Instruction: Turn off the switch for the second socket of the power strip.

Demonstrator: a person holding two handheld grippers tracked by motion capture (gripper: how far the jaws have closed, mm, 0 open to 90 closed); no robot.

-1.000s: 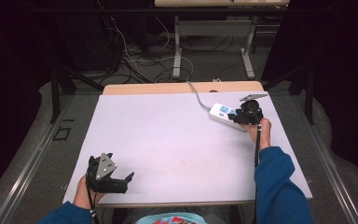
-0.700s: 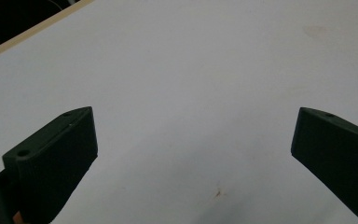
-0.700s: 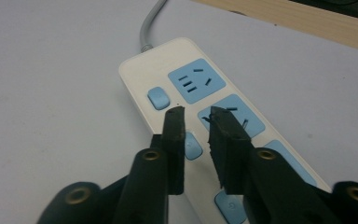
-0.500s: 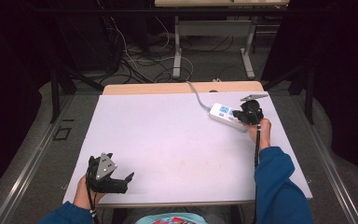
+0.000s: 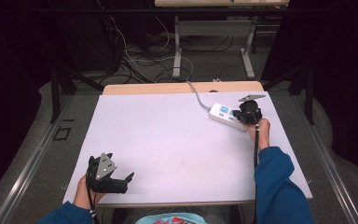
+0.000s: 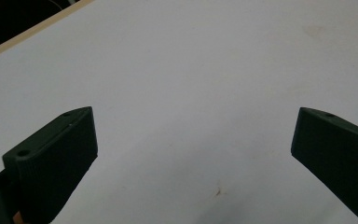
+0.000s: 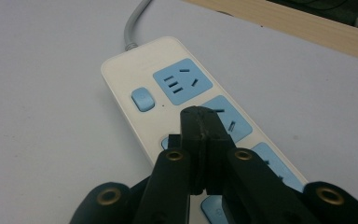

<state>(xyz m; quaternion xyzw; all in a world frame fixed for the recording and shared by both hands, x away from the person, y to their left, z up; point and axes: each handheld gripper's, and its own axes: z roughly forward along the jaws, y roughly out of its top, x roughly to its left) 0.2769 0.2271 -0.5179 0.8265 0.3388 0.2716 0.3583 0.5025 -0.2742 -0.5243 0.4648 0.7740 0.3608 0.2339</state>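
Power strip: the power strip (image 7: 182, 93) lies at the far right of the tabletop (image 5: 177, 135), aslant, its grey cord (image 5: 196, 95) running off toward the far edge.
Right tool: the right tool (image 7: 200, 122) is over the strip, jaws pressed together with nothing between them, their tips at the second blue socket, beside a switch button half hidden under them.
Left tool: the left tool (image 5: 106, 171) rests at the near left corner, well apart from the strip, jaws spread wide over bare tabletop.
Change: both tools and the strip sit as they did a second ago.
Looks: white body, blue socket panels, small blue switch (image 7: 142, 99) beside each.
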